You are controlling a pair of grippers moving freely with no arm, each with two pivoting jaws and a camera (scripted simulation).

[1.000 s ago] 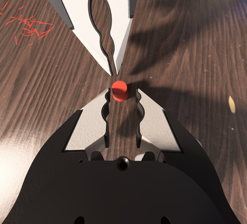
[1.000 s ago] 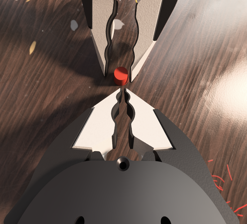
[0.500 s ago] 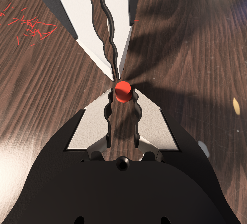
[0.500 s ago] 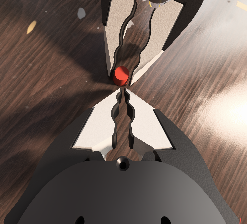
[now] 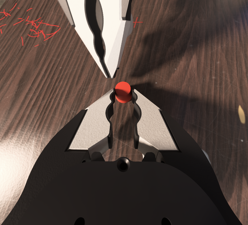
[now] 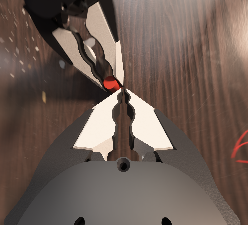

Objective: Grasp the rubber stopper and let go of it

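A small red rubber stopper (image 5: 122, 90) stands on the dark wooden table (image 5: 187, 97). My left gripper (image 5: 123, 92) is shut on the stopper, with a fingertip pressed against each side. My right gripper (image 5: 110, 76) comes in from the far side, shut and empty, its tips just short of the stopper. In the right wrist view my right gripper (image 6: 123, 90) is shut, with its tips next to the stopper (image 6: 110, 83). There the left gripper (image 6: 113, 87) reaches in from the upper left and clamps the stopper.
Red scribble marks (image 5: 33, 26) and a small red cross (image 5: 136, 22) lie on the tabletop. A yellow fleck (image 5: 241, 115) sits at the right. Pale specks (image 6: 20, 57) are scattered at the left in the right wrist view. Bare wood surrounds both grippers.
My left gripper's fingers have closed in from a wide gap onto the stopper. The right wrist view has swung, so the left gripper now sits upper left. The right gripper stayed shut.
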